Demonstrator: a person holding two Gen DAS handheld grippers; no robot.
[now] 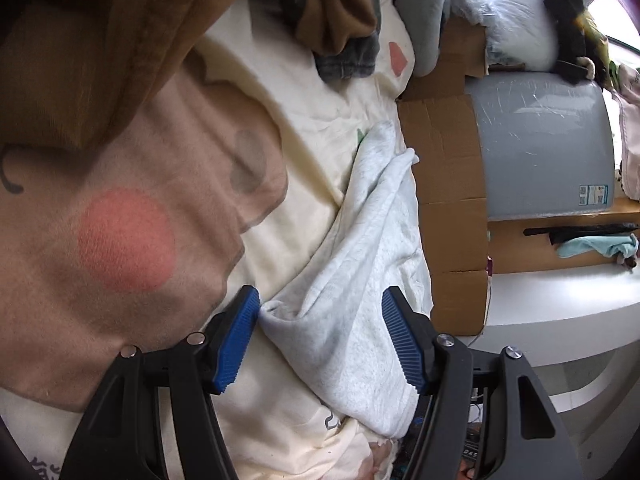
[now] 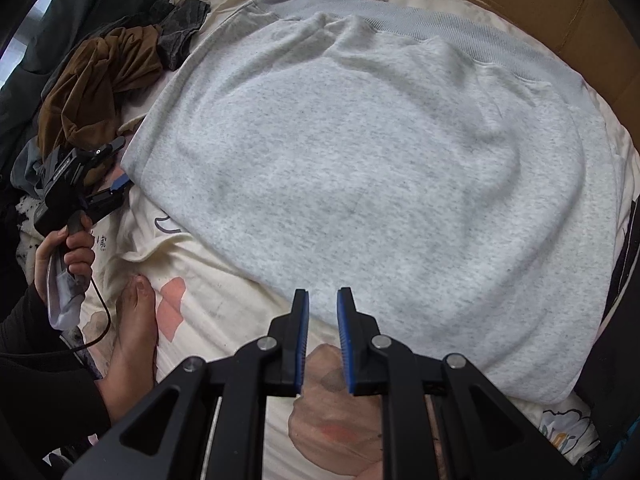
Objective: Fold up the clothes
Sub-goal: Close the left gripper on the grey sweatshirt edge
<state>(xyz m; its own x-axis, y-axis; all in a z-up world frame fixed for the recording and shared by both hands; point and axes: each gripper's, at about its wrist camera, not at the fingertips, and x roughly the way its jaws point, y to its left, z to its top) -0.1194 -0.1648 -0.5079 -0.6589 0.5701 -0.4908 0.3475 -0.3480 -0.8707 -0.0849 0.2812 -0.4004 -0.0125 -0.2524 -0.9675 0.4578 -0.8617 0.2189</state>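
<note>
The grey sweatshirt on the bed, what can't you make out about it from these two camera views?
- Sleeves: none show in the right wrist view; the sweatshirt body may cover them.
- Far side: in the left wrist view the sweatshirt is bunched, its top hidden by folds.
- Left gripper tips: too small in the right wrist view to tell contact.
- Right edge: cut off by the dark lens rim.

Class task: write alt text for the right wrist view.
A light grey sweatshirt lies flat on a cream patterned bedsheet, with the open right gripper at its near edge. At far left, a hand holds the left gripper beside a brown garment.
</note>
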